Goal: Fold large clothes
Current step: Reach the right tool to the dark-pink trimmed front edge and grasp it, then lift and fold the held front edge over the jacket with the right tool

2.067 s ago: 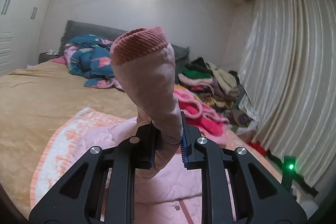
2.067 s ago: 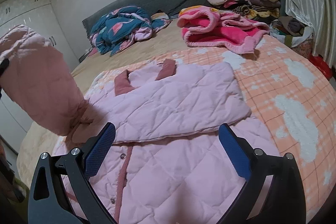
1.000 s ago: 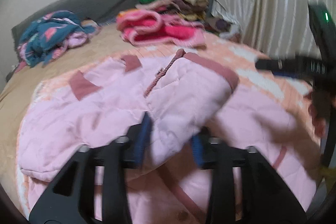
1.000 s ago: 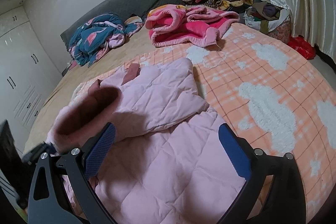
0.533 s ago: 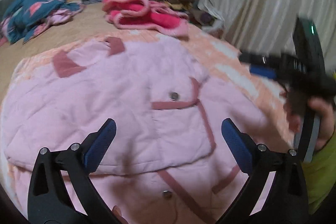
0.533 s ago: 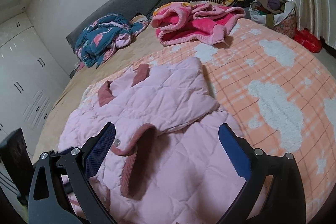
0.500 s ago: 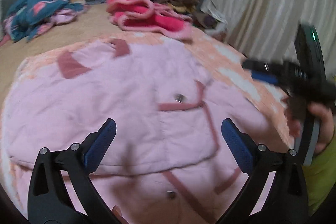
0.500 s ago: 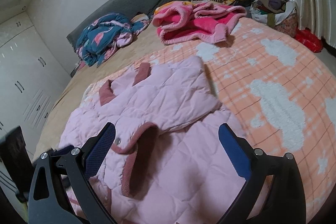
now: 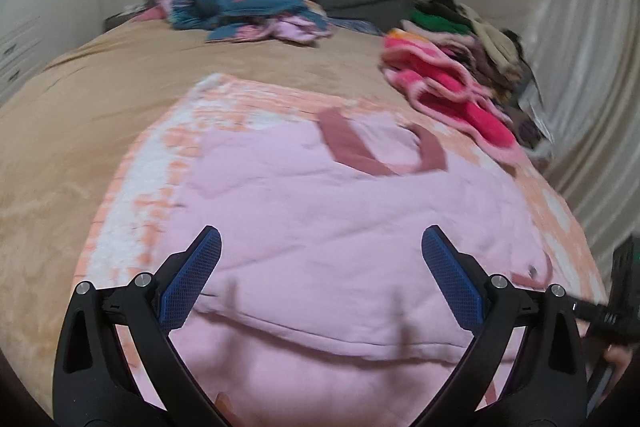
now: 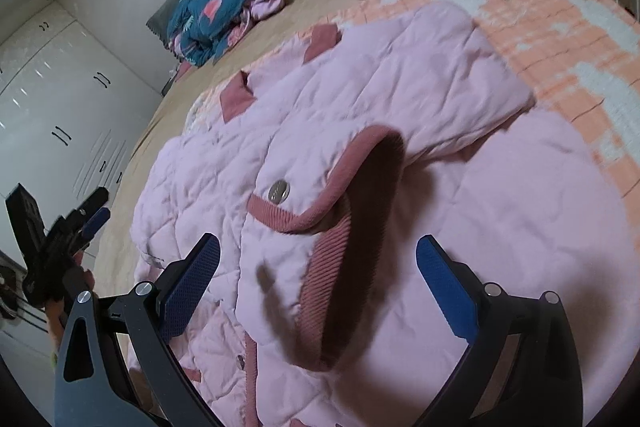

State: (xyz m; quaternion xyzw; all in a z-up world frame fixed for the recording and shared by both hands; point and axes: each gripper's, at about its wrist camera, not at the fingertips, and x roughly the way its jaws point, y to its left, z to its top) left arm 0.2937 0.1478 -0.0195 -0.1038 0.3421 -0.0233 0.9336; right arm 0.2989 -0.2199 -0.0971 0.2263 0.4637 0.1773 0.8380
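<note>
— Both sleeves lie folded across the pink quilted jacket [image 10: 400, 131] on the bed's blanket [image 9: 132, 211]. Tongs?
— My left gripper [image 9: 322, 273] and right gripper [image 10: 318, 277]: wide, empty. Next, I'd judge: pinch hem, fold toward collar [image 9: 380, 151].

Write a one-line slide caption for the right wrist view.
Open right gripper hovers over a pink jacket, its sleeve cuff folded across the front.

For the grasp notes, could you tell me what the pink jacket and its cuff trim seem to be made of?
The pink jacket looks like matte quilted padded fabric: stitched puffy panels. The cuff trim looks like darker ribbed corduroy or knit, judging by its fine parallel ridges; which one is unclear.
</note>
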